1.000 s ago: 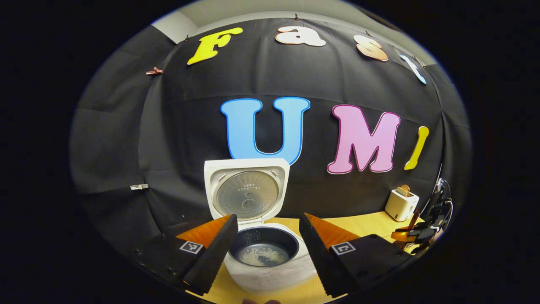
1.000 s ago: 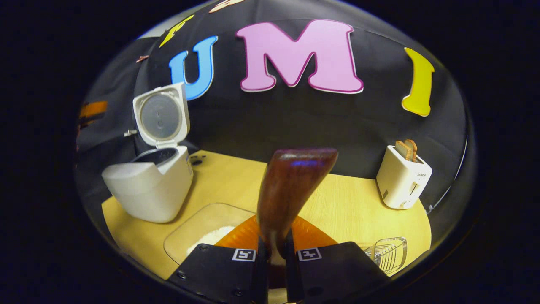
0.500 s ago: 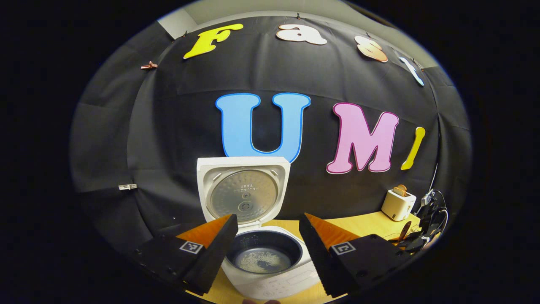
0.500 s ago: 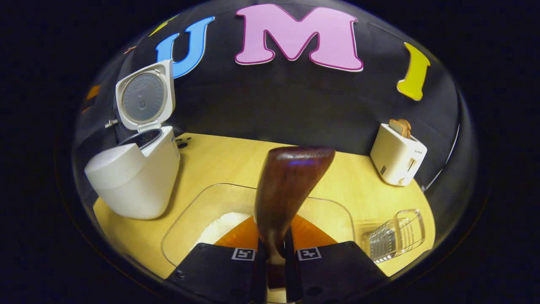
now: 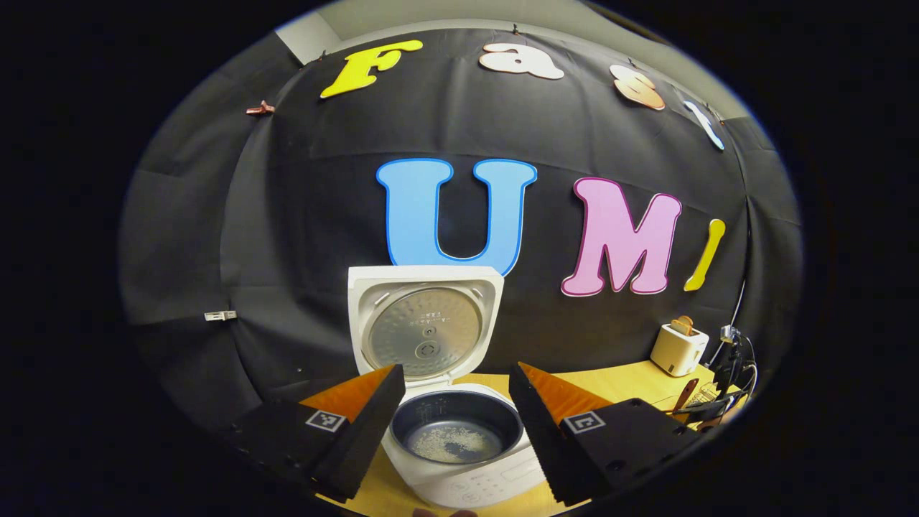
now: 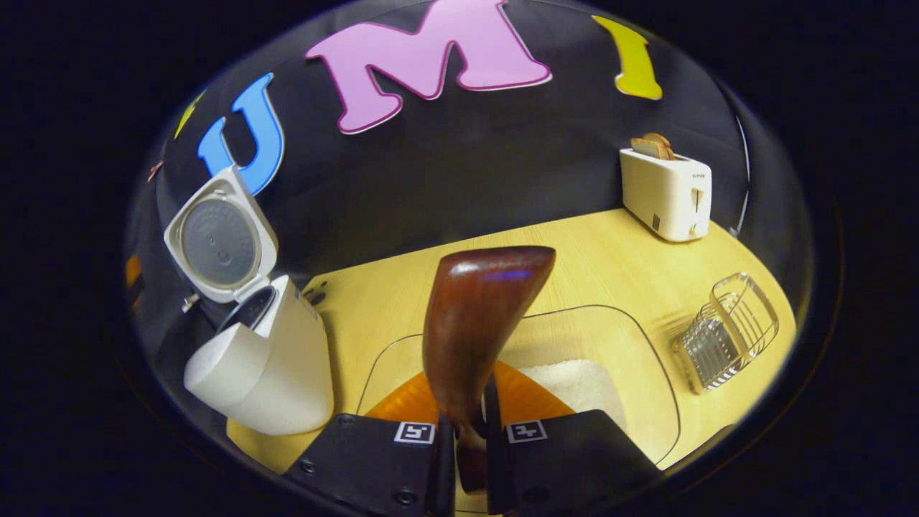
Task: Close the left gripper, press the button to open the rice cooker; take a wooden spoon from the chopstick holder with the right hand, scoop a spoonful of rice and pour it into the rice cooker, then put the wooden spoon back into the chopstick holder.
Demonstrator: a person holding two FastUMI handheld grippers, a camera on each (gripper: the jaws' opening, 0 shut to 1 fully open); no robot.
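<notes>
Dark wooden spoon (image 6: pixel 477 337) clamped by the handle in right gripper (image 6: pixel 465 449), bowl up over clear tray (image 6: pixel 650 373) of rice (image 6: pixel 574 384). Rice cooker (image 6: pixel 266 366) lid-up at left; wire holder (image 6: pixel 729 330) and toaster (image 6: pixel 668 194) right, on yellow table (image 6: pixel 596 266). Left gripper (image 5: pixel 456 424) spread wide before cooker pot (image 5: pixel 456 434).

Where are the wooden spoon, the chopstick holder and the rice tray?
wooden spoon (image 6: pixel 481 316): right gripper view, back of the bowl.
chopstick holder (image 6: pixel 729 330): right gripper view, wire side wall.
rice tray (image 6: pixel 646 359): right gripper view, clear right rim.
</notes>
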